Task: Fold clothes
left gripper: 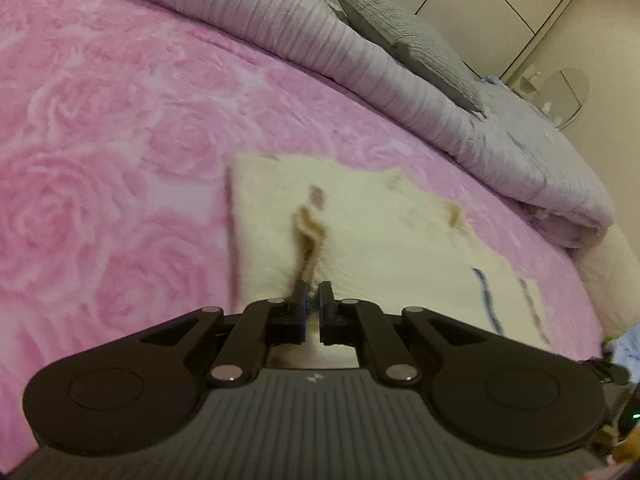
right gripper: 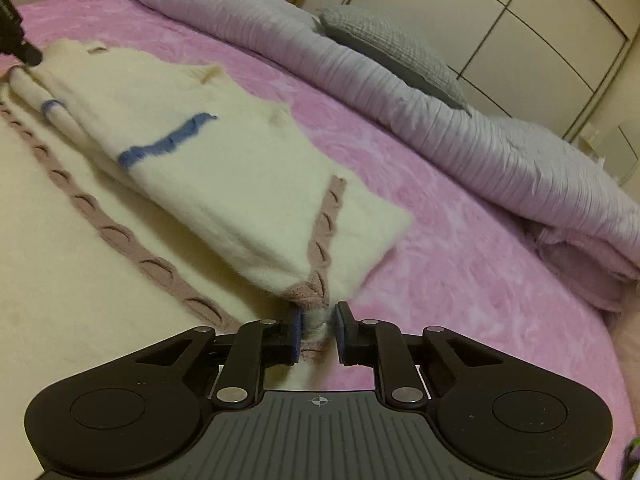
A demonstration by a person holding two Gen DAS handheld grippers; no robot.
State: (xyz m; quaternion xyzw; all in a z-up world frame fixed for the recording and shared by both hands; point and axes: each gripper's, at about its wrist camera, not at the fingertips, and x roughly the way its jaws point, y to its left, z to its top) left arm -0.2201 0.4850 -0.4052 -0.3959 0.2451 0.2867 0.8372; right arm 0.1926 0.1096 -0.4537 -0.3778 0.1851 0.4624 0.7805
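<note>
Both grippers pinch the sweater's edges.

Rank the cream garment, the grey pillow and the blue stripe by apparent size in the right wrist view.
1. cream garment, though it lies nearest the camera
2. grey pillow, farther back
3. blue stripe

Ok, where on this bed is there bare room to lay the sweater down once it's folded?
Free: the pink rose bedspread left of the cream sweater, and the strip between the sweater and the rolled lilac duvet. Crowded: the head of the bed, with duvet and grey pillow, and wherever the sweater itself lies.
</note>
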